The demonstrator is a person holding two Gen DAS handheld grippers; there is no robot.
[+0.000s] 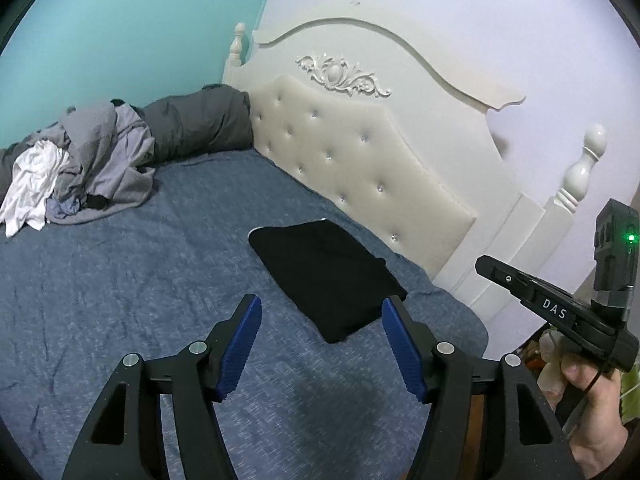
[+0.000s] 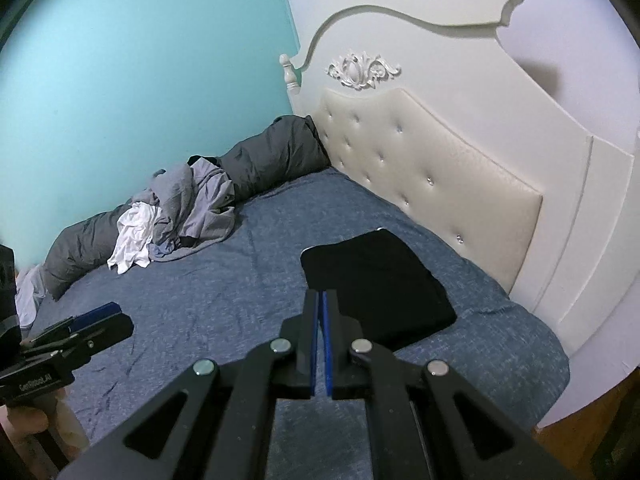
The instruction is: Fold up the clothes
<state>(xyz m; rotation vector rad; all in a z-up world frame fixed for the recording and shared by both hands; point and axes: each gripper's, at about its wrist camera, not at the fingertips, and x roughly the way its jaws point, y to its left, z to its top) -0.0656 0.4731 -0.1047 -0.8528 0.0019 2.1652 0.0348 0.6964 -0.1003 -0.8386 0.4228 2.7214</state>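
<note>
The left gripper (image 1: 322,318) hung with blue pads apart, empty; the right gripper (image 2: 321,312) was pressed together on nothing; just beyond both lay the folded black garment (image 1: 326,276) on the blue bedspread (image 1: 120,280); unfolded clothes (image 1: 76,164) sat heaped at upper left.

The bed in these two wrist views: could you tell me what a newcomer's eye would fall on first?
A folded black garment lies flat on the blue bedspread near the tufted white headboard. A rumpled heap of grey and white clothes sits by the turquoise wall. Neither gripper holds anything.
</note>
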